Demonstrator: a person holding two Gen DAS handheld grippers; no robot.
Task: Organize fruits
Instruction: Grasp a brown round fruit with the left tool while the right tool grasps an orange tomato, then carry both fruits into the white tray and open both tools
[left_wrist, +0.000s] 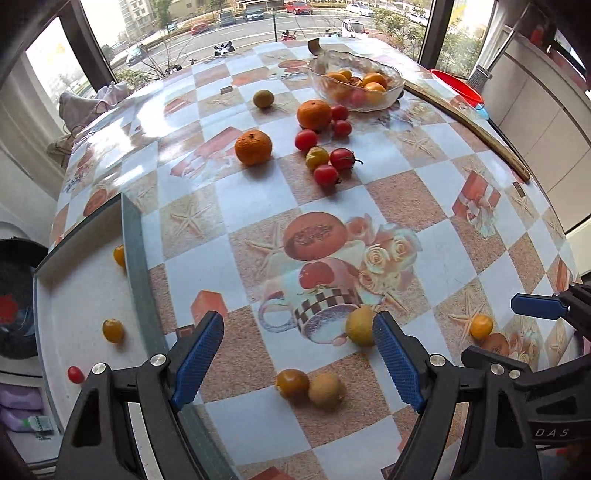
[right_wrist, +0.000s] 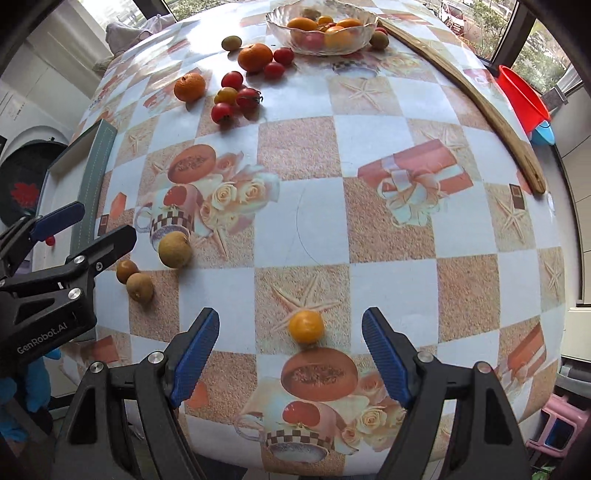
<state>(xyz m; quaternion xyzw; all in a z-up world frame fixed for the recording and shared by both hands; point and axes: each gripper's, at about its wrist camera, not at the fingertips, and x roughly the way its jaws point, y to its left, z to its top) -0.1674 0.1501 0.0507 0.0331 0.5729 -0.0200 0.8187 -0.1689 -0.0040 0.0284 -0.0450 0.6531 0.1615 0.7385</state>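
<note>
Orange-yellow, a small round fruit (right_wrist: 306, 326) sits on the checkered tablecloth (right_wrist: 391, 236), just ahead of the right gripper (right_wrist: 290, 356), whose blue fingers (right_wrist: 195, 354) are spread wide and empty. The left gripper (left_wrist: 299, 360) is likewise released above two small fruits (left_wrist: 310, 387).

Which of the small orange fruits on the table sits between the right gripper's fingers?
The lone orange fruit on the starfish tile, centred in the open right gripper; the others lie far off.
</note>
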